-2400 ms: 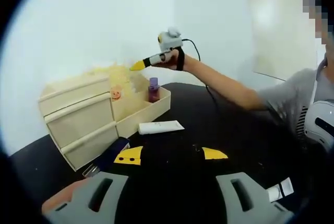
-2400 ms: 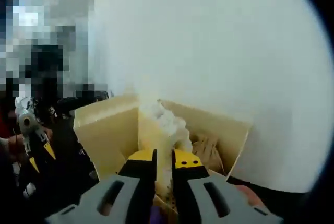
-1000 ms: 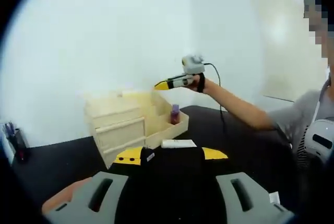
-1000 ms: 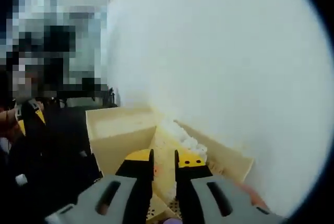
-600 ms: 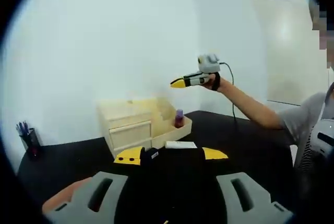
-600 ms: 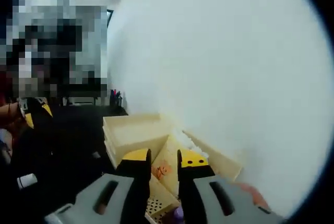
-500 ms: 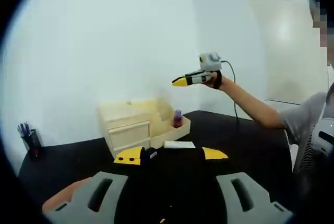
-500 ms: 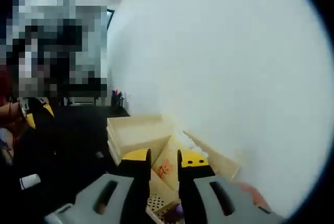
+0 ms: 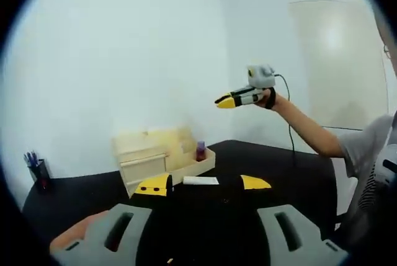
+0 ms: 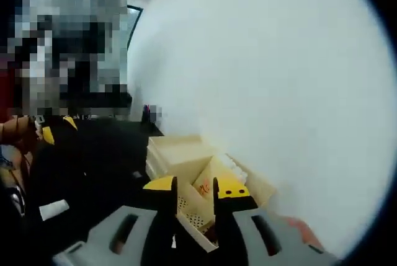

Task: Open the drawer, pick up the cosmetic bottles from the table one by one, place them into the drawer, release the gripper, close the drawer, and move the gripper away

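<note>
A pale wooden drawer organizer (image 9: 152,154) stands on the black table (image 9: 273,167), its drawer fronts flush. A purple cosmetic bottle (image 9: 200,150) stands upright in its open side tray. A white tube (image 9: 200,180) lies on the table in front of it. My left gripper (image 9: 205,183) is open and empty, well back from the organizer. My right gripper (image 9: 224,101) hangs high above and to the right of the organizer in a person's hand. In the right gripper view its jaws (image 10: 195,186) stand a narrow gap apart with nothing between them, above the organizer (image 10: 180,151).
A pen holder (image 9: 37,172) stands at the table's far left by the white wall. The person's arm (image 9: 310,133) reaches in from the right. In the right gripper view the left gripper (image 10: 57,128) and the white tube (image 10: 54,209) show at the left.
Both grippers have drawn back from the organizer, which now looks smaller. The right gripper has risen and moved away to the right, and its jaw gap has widened a little.
</note>
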Action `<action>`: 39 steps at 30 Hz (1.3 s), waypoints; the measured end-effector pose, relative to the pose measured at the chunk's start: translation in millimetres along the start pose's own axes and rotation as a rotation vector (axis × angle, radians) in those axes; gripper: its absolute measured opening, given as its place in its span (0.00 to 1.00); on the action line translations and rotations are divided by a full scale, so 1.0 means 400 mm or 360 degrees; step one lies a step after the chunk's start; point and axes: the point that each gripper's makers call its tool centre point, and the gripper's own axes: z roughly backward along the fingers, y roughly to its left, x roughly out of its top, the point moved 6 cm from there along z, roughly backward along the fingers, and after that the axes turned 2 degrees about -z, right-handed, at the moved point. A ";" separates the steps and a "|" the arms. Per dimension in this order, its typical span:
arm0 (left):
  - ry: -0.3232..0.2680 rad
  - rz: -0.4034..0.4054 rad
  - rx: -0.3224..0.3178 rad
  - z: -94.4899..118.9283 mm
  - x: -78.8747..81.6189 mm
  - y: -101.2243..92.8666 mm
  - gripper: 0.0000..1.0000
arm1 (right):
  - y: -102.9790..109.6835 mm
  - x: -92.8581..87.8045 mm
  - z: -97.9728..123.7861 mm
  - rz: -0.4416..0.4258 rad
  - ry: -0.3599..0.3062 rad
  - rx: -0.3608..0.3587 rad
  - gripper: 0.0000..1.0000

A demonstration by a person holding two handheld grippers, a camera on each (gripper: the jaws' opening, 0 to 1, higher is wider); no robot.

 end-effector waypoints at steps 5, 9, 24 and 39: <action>-0.0018 0.0005 -0.0012 -0.010 -0.004 -0.034 0.37 | 0.050 -0.020 0.043 0.0054 0.0008 0.0042 0.22; 0.0010 0.0017 -0.0019 -0.022 -0.038 -0.054 0.37 | 0.085 -0.062 0.043 0.0076 0.0053 0.0091 0.22; 0.0135 0.0073 0.0163 -0.049 -0.143 0.080 0.37 | 0.160 -0.177 -0.123 -0.0092 0.0027 0.0223 0.22; 0.0153 0.0213 0.0224 -0.185 -0.251 0.256 0.42 | 0.187 -0.273 -0.342 -0.0335 -0.0050 0.0228 0.24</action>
